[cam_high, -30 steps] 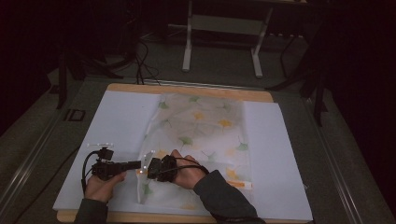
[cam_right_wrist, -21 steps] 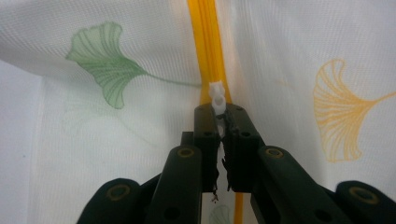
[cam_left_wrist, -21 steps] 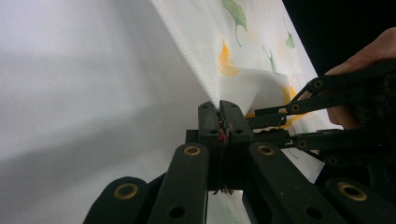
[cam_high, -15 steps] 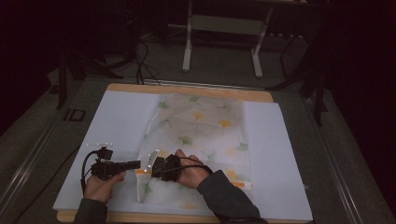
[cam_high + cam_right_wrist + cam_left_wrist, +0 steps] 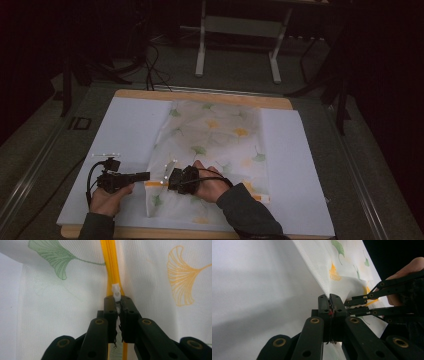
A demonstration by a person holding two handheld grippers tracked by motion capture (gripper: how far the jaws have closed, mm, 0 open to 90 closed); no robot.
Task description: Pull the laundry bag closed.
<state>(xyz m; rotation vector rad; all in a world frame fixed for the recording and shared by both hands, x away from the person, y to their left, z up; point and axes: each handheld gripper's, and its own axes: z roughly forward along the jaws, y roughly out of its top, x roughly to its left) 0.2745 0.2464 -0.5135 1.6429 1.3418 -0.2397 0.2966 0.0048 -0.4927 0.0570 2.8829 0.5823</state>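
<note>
Nearest you, your left gripper [image 5: 329, 305] has its jaws pressed together on the near left edge of the mesh bag [image 5: 220, 150], holding that corner taut just off the white mat [image 5: 125, 130]. Right beside it, your right gripper [image 5: 117, 305] is pinched on the white zipper pull [image 5: 116, 292], which sits on the yellow zipper [image 5: 111, 262] along the bag's near end. In the high view the two grippers sit almost tip to tip at the bag's left side, with a short stretch of orange tape visible between them and more of it trailing toward the bag's right corner. So the grasping looks done: one tool anchors the fabric, the other has the pull. Most of the travel along the zipper seems to be left; whether it is opening or closing I cannot tell. Farther off, the rest of the leaf-printed bag lies flat, reaching to the mat's far edge.
</note>
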